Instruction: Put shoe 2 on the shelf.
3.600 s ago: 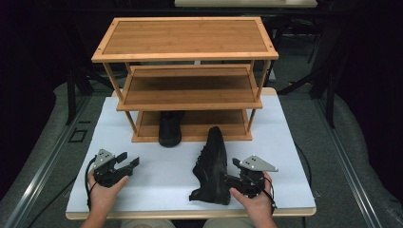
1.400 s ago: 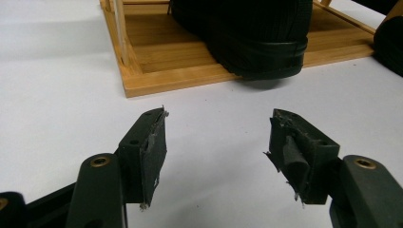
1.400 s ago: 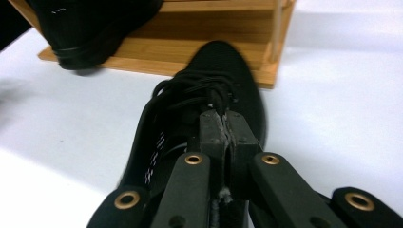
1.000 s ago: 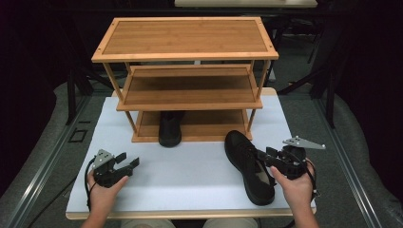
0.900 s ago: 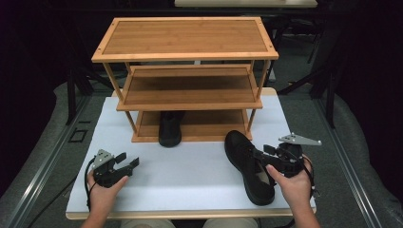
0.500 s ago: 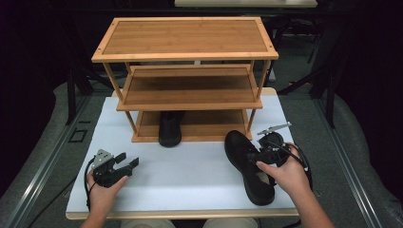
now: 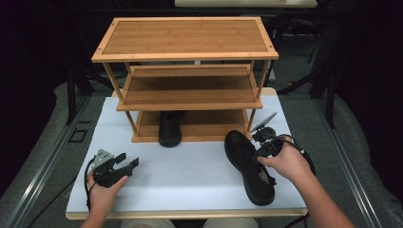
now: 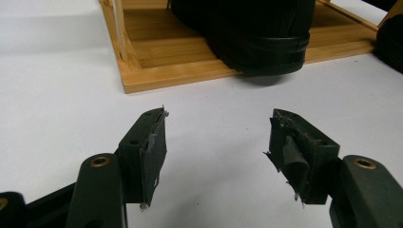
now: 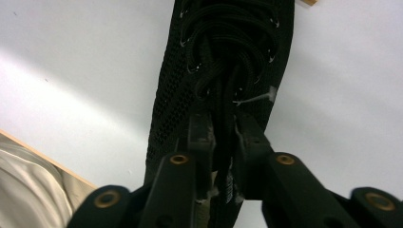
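Black mesh shoe [image 7: 249,164] lies sole-down on the white table [image 7: 190,171], at the person's right, toe toward the shelf unit and heel near the front edge. In the right gripper view the right gripper [image 9: 223,135] is pinched on the shoe [image 9: 223,61] at the tongue, just behind the knotted laces [image 9: 223,71], with both jaws pressed against the dark material between them. In the high view the right gripper [image 7: 264,141] sits over the shoe's right side, with the right hand [image 7: 284,161] wrapped around it.

Surroundings: a three-tier bamboo rack [image 7: 187,76] stands at the back of the table. A second black shoe [image 7: 170,129] rests on the bottom shelf, left of centre, its end overhanging the shelf's front edge. The shoe on the table has its toe just beside the rack's right front post [image 7: 248,124] and the bottom shelf's front edge; whether they touch cannot be told. The top and middle shelves are bare wood.

Left gripper [image 7: 124,164] rests on the table at the front left, held by the left hand [image 7: 103,190], well apart from the shoe on the table. In the left gripper view its jaws stand spread with only white surface between them, pointing at the shelved shoe [image 8: 247,33] and the rack's base [image 8: 190,71]. Worn padding shows on its fingertips [image 8: 154,142].
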The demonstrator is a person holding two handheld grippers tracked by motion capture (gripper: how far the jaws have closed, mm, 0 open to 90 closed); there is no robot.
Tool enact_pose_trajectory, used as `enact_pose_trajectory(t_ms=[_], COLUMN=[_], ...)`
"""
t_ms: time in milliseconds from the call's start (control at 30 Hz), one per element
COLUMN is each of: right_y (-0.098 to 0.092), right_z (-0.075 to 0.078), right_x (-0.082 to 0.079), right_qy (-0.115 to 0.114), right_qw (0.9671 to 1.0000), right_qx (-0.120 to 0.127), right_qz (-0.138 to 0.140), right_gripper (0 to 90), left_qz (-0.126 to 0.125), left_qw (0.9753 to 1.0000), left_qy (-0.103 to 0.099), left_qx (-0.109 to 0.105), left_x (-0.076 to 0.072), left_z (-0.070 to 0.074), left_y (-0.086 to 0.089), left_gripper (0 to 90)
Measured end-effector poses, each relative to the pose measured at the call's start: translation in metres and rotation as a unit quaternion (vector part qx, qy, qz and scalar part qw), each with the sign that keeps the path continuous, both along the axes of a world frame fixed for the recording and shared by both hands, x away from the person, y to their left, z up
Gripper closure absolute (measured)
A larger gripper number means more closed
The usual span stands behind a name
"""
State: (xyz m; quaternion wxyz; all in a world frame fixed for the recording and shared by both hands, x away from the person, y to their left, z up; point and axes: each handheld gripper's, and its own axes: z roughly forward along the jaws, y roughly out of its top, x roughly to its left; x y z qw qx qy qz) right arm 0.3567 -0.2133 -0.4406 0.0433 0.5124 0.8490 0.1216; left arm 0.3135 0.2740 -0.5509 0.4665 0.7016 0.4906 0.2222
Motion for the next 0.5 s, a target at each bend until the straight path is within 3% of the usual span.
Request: enact_pose_trajectory(t_ms=[67, 500], right_y=[0.0022, -0.0021], right_z=[-0.0007, 0.0007], right_x=[0.0008, 0.0031], right_qy=[0.005, 0.014], right_qw=[1.0000, 0.9998], right_qx=[-0.008, 0.012], right_qz=[0.003, -0.006], right_gripper=[82.0, 83.9], left_qz=[0.000, 0.002], left_qw=[1.0000, 1.0000], left_qy=[0.001, 0.000], left_qx=[0.001, 0.001], left_x=[0.0001, 0.0002], left_z=[-0.0001, 0.0002], left_y=[-0.0001, 0.0010], left_gripper=[37.7, 37.7])
